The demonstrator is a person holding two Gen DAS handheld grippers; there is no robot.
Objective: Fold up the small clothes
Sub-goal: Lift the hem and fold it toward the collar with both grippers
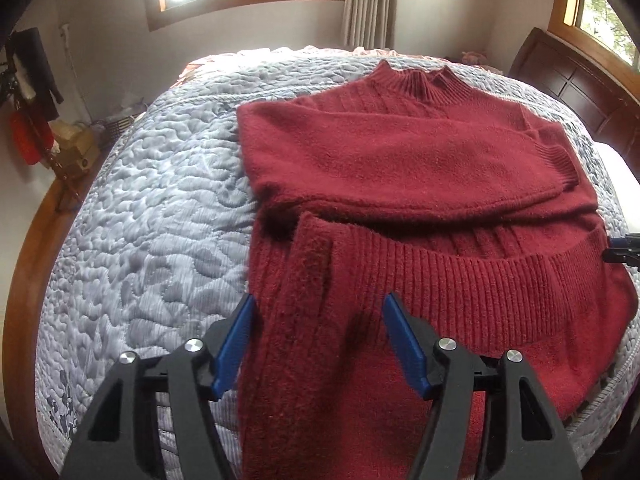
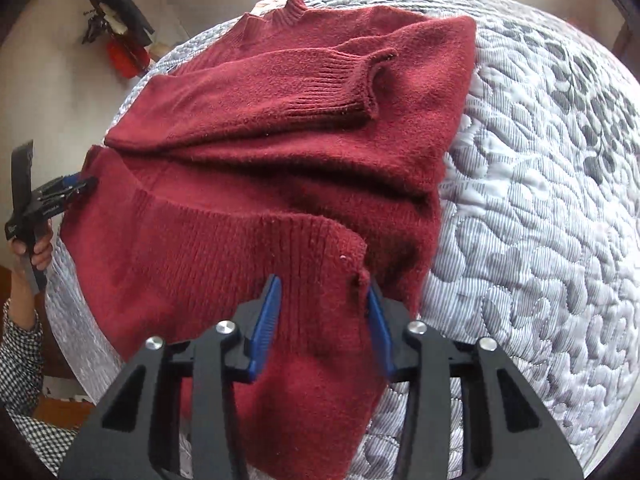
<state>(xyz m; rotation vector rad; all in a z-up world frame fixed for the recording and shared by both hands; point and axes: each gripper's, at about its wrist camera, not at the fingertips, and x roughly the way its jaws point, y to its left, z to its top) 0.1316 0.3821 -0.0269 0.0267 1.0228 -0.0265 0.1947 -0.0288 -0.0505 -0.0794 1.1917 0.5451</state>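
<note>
A dark red knit sweater (image 1: 400, 160) lies flat on the grey quilted bed (image 1: 160, 200), collar at the far end. One sleeve is folded across its chest, with the cuff (image 2: 332, 84) to the right. The ribbed hem band (image 1: 480, 276) runs across the middle, and plain knit lies nearer to me. My left gripper (image 1: 319, 300) is open, its blue fingers either side of the sweater's near left corner. My right gripper (image 2: 323, 282) is open too and straddles the near right hem corner (image 2: 344, 256). Each gripper shows in the other's view: the left gripper (image 2: 76, 188), the right gripper (image 1: 624, 248).
A dark wooden headboard (image 1: 580, 80) and a white pillow (image 1: 616, 168) are at the right. The wooden bed frame (image 1: 24, 280) curves along the left, with clutter (image 1: 72, 148) beyond it by the wall. A hand (image 2: 36, 252) and a checked sleeve (image 2: 20, 360) hold the left gripper.
</note>
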